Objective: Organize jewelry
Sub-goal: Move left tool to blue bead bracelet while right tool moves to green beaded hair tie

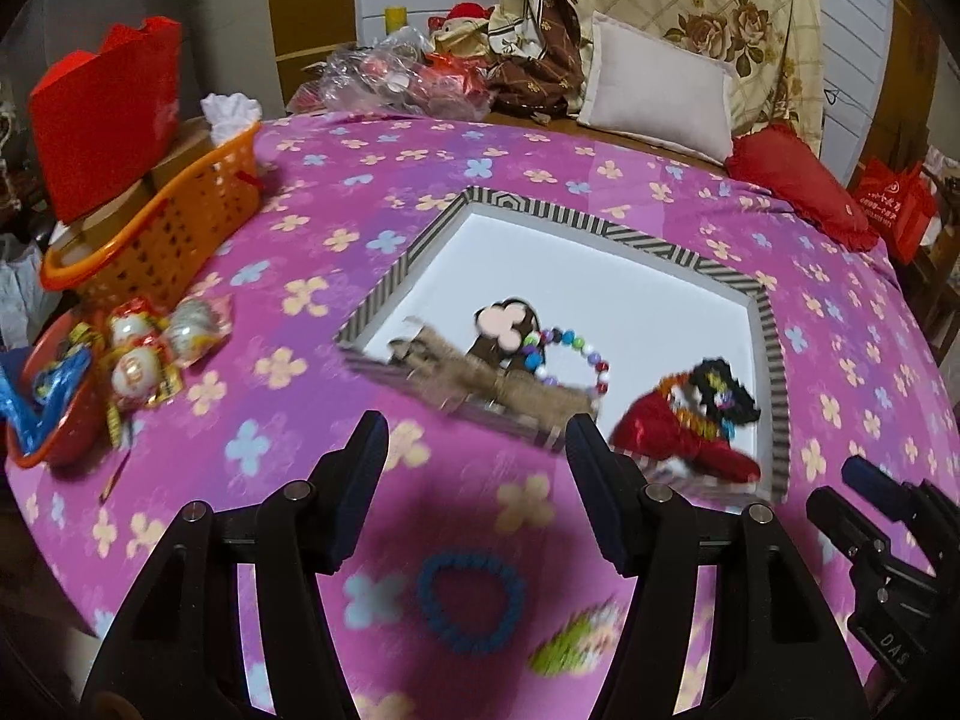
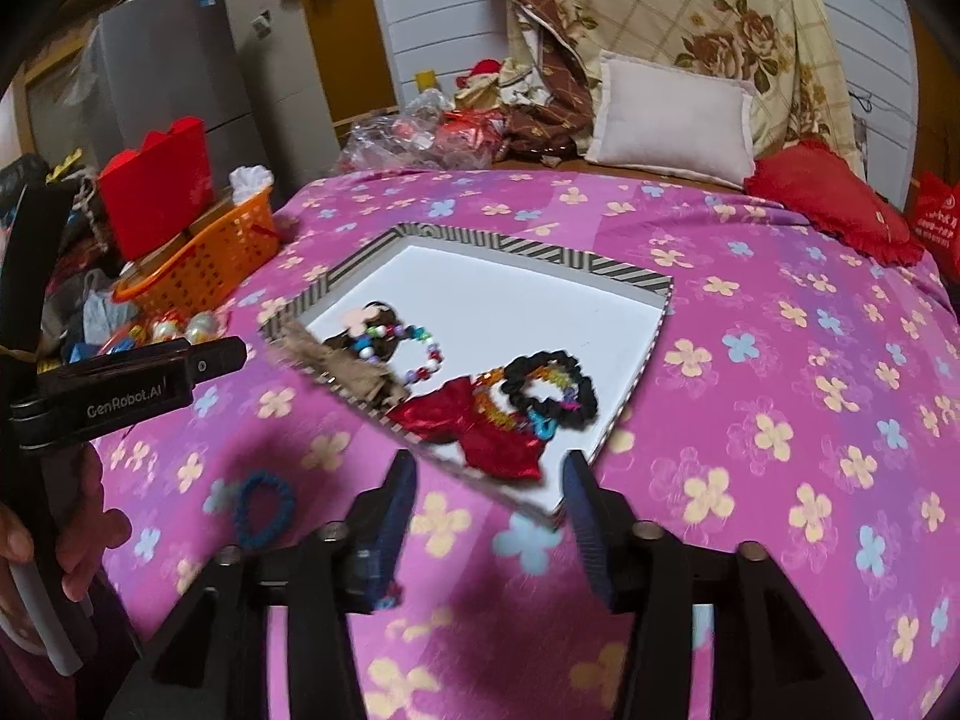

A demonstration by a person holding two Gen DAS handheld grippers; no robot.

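A shallow white box (image 1: 600,276) with a striped rim lies on the pink flowered bedcover; it also shows in the right wrist view (image 2: 540,294). Inside lie a red bow (image 1: 678,432), a black beaded bracelet (image 2: 549,387), a multicolour bead bracelet (image 1: 576,360), a brown hair piece (image 1: 510,324) and a burlap bow (image 1: 480,384). A blue bracelet (image 1: 471,600) lies on the cover outside the box, below my open, empty left gripper (image 1: 474,468); it also shows in the right wrist view (image 2: 264,507). My right gripper (image 2: 489,498) is open and empty at the box's near corner.
An orange basket (image 1: 174,222) with a red box (image 1: 108,114) stands at the left, with a red bowl (image 1: 54,420) of wrapped sweets beside it. Pillows (image 1: 654,90) and a red cushion (image 1: 798,186) lie at the back. A green patterned item (image 1: 576,642) lies near the blue bracelet.
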